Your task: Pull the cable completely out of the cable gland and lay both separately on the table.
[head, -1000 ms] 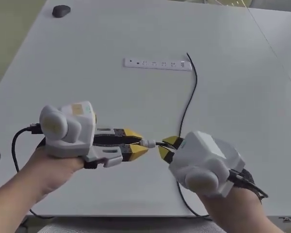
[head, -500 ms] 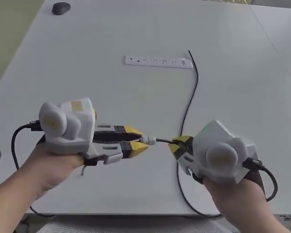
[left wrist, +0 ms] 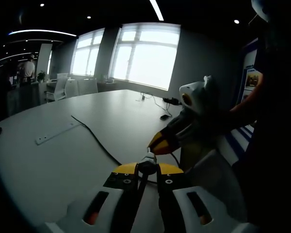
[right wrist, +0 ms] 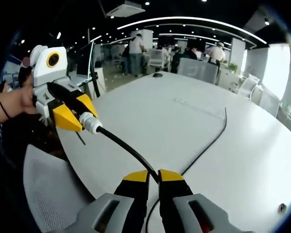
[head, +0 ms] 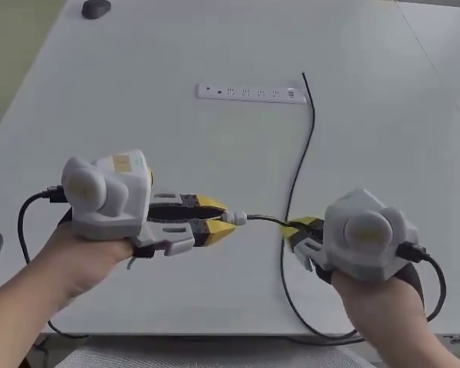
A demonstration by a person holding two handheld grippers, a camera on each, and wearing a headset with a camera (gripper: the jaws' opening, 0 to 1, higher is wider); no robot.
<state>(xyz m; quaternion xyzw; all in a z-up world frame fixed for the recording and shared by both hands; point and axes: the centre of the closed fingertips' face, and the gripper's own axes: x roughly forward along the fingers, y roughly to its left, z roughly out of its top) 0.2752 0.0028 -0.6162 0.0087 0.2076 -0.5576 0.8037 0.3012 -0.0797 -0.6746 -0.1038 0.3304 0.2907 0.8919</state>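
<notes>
Left hand: my left hand [head: 77, 261] grips its tool from below at the near left of the table [head: 138, 115]. The left gripper [head: 225, 224] points level to the right, clear of the tabletop.
Right hand: my right hand [head: 379, 307] holds the right gripper [head: 293, 228] at the near right, with its yellow tips aimed left at the other pair.
Left jaws: clamped together on the cable gland [head: 234, 219], whose pale nose sticks out past the yellow tips.
Right jaws: pinched on the cable [head: 267, 221], a little way out from the gland.
Cable gland: one, in the air between the two tools, with the cable threaded in it.
Cable: one black line in the jaws, a short bowed stretch bridging the grippers. Another black run lies across the table up to the end of the power strip [head: 251, 94]; I cannot tell whether it is the same cable.
Grippers: two, tip to tip, near each other but apart.
Hands: two.
Elsewhere on the table: one white power strip at the middle and one dark mouse [head: 96, 8] at the far left corner.
</notes>
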